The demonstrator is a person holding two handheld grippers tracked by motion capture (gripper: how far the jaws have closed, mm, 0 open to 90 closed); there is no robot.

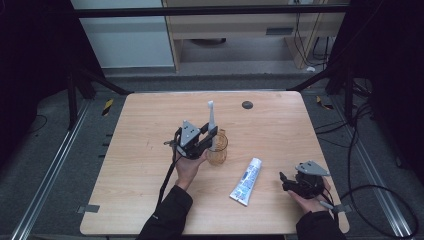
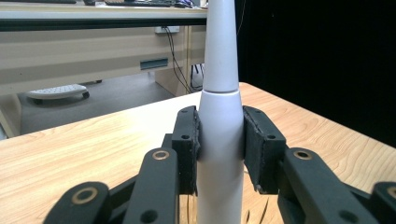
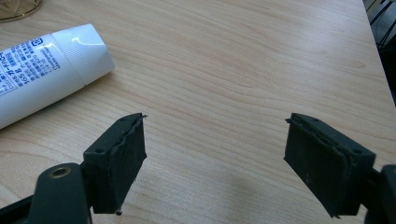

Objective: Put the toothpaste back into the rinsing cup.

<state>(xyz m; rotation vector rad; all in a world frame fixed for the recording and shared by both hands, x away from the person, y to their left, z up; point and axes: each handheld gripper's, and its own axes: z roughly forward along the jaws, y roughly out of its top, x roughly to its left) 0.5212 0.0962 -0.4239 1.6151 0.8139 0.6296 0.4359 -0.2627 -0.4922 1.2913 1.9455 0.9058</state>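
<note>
White plastic body of an electric toothbrush (image 2: pixel 219 135) sits clamped between the two black pads of the left tool (image 1: pixel 206 136), one pad pressed on each flank just below the seam where the neck narrows; gripping at this thick, straight part probably keeps it from slipping or tipping. Brush held upright, bristle head (image 1: pixel 211 106) uppermost, lower end inside or just over the amber glass cup (image 1: pixel 218 148) that stands mid-worktop; whether the base already rests on the cup bottom cannot be told from the high view. Upright hold reads as deliberate: a long handle only enters a narrow cup if it goes in end-on, and the cup then props it. Left hand (image 1: pixel 189 167) comes in low from the near edge, tool reaching level at the cup's rim. Right of the cup, apart from it, a white toothpaste tube (image 1: pixel 246 181) lies flat on the wooden worktop (image 1: pixel 145 125), cap end pointing away from the person, likely the next item. Further right, the right tool (image 3: pixel 215 154) rests near the worktop's near corner, jaws standing wide with nothing between them, aimed toward the tube's cap (image 3: pixel 86 49): parked in waiting, clear of the left arm's work
</note>
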